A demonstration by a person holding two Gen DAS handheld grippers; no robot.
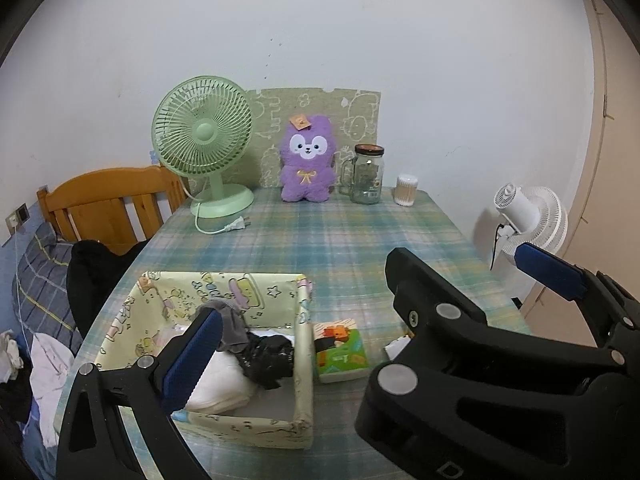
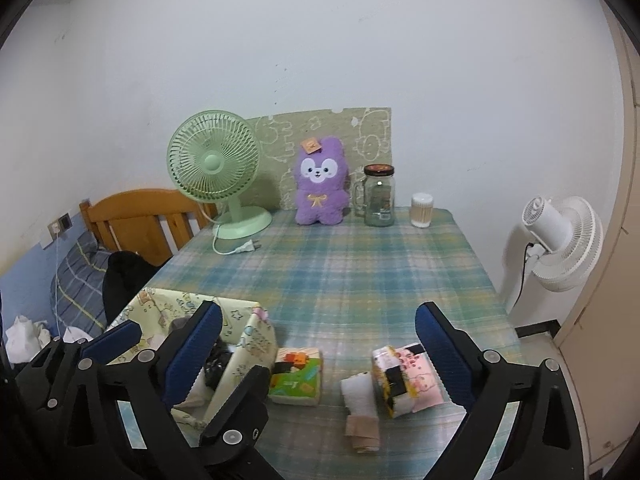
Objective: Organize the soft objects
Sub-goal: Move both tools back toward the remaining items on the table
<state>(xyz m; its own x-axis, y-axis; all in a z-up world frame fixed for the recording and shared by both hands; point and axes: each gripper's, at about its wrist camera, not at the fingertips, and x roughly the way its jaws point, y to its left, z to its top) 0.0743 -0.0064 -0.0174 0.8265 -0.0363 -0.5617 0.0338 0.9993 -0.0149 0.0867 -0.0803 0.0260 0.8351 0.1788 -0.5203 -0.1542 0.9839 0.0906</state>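
Both jaws wide and empty, tissue packs (image 2: 404,380) between right gripper (image 2: 316,348) jaws

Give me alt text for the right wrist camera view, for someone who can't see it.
The open right gripper hovers empty over a plaid-covered table, above a green tissue pack, a pink tissue pack and a rolled white cloth. A patterned storage box sits at left; a purple plush toy and green fan stand by the wall.

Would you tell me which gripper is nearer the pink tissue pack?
Right. The right gripper is open with the pink tissue pack just inside its right-hand finger; the left gripper is over by the box.
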